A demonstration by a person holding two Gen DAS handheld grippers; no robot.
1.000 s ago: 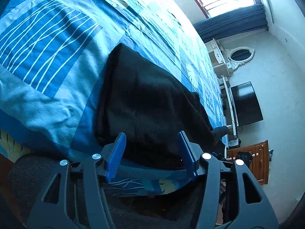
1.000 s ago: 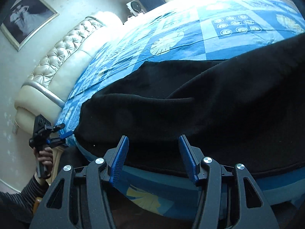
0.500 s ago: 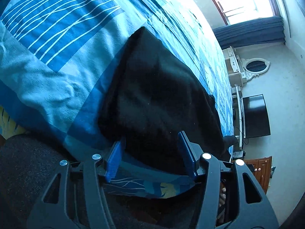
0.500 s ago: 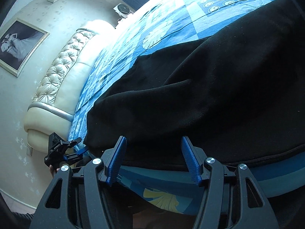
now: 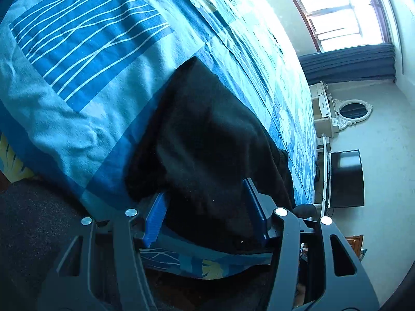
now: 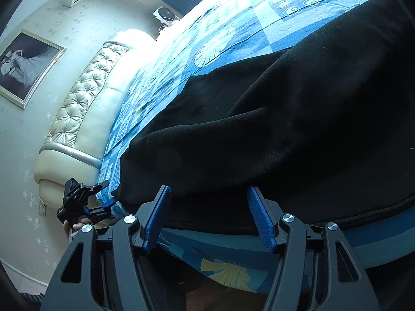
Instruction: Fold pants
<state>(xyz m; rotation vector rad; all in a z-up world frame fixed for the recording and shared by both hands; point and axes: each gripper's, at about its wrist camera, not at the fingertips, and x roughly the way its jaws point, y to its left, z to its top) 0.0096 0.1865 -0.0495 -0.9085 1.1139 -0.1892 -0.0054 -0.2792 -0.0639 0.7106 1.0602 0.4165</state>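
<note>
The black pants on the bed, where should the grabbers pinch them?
Pinch the black pants along the near edge lying by the blue bedspread's side, coming from that side, one gripper toward each end. That edge lies nearest both grippers, probably easiest to lift over.

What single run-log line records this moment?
pants: on bed edge | left hand-held gripper: open at hem | right hand-held gripper: open, jaws just widening, ungripped

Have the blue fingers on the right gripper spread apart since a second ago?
Yes. The right gripper has just been opening; its fingers stand wider against the black pants edge, unclamped.
</note>
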